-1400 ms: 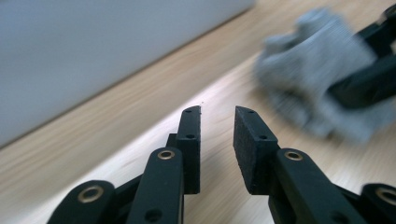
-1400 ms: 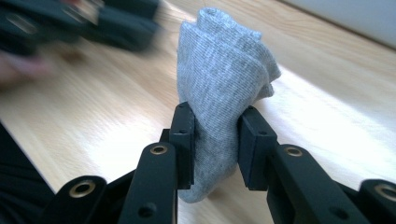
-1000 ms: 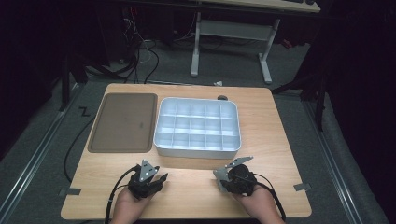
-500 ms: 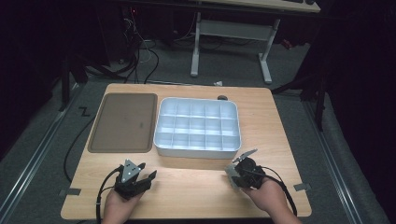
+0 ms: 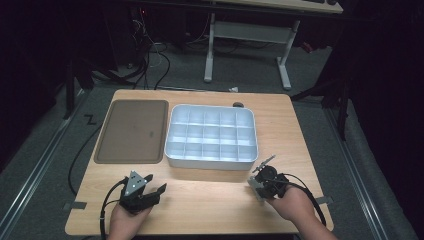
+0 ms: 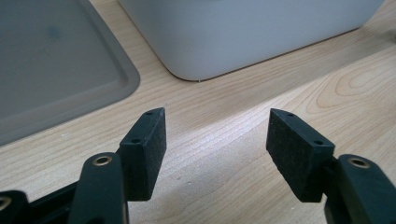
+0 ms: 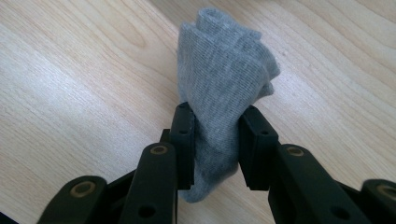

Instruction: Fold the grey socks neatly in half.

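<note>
Right gripper [image 7: 216,140]: two black jaws rising from bottom edge, pads clamped on grey cloth [image 7: 224,88]. Cloth: ribbed knit, bunched in folds, standing above pads, lower end hanging below them. Table [image 7: 70,84]: light wood grain behind.

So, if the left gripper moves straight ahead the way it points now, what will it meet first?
Probably the near wall of the white plastic compartment box. The left gripper, jaws just opened with nothing between them, faces its rounded corner across bare wooden table; the grey flat tray lies off to the side.
</note>
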`<state>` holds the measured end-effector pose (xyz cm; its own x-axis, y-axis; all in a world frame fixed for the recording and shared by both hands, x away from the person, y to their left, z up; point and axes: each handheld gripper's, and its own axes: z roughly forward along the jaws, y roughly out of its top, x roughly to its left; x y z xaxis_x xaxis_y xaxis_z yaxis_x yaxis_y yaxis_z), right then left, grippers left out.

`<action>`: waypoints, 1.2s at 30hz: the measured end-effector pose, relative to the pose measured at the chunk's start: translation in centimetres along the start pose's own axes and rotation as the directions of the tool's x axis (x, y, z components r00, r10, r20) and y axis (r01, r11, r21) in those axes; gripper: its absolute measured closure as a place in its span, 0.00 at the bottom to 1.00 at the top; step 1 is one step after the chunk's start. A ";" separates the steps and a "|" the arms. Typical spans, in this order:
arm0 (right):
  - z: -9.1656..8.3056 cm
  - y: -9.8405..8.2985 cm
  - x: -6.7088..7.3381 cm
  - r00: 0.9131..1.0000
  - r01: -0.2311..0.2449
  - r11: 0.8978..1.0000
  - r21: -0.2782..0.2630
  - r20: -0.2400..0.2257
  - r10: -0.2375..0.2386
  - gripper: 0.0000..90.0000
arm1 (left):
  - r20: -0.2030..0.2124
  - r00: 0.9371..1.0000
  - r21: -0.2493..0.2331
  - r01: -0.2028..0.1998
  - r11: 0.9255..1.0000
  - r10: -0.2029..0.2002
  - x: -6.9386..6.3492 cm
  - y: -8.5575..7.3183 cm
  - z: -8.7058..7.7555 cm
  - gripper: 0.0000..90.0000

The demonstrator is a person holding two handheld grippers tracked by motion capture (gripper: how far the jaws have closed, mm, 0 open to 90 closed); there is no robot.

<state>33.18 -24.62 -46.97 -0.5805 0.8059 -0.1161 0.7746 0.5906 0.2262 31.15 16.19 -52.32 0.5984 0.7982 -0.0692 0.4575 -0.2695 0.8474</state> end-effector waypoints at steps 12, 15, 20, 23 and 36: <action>0.1 0.7 -0.1 0.999 0.034 0.998 0.056 0.012 -0.035 0.78 | -0.006 1.000 -0.003 -0.002 1.000 0.002 -0.1 0.0 -0.1 0.42; 0.1 0.8 -0.1 0.999 0.034 0.997 0.065 0.011 -0.034 0.78 | 0.002 1.000 -0.004 -0.010 1.000 0.010 -0.1 0.0 -0.2 0.39; -0.5 1.3 -0.2 0.999 0.039 0.997 0.065 0.009 -0.039 0.78 | 0.008 1.000 -0.019 -0.008 1.000 0.008 -0.1 0.1 -0.4 0.39; -1.2 1.5 -0.4 0.999 0.034 0.998 0.044 0.001 -0.034 0.78 | 0.009 1.000 -0.027 -0.010 1.000 0.010 -0.1 0.1 -0.5 0.39; -4.6 3.5 -1.4 0.999 0.041 0.999 0.005 -0.028 -0.041 0.78 | 0.014 1.000 -0.028 0.007 1.000 -0.006 0.1 0.0 -0.5 0.39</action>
<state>35.59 -23.83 -41.57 -0.6188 0.7794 -0.0983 0.7512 0.6237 0.2163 30.92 16.55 -52.07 0.6049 0.7920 -0.0822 0.4432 -0.2491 0.8611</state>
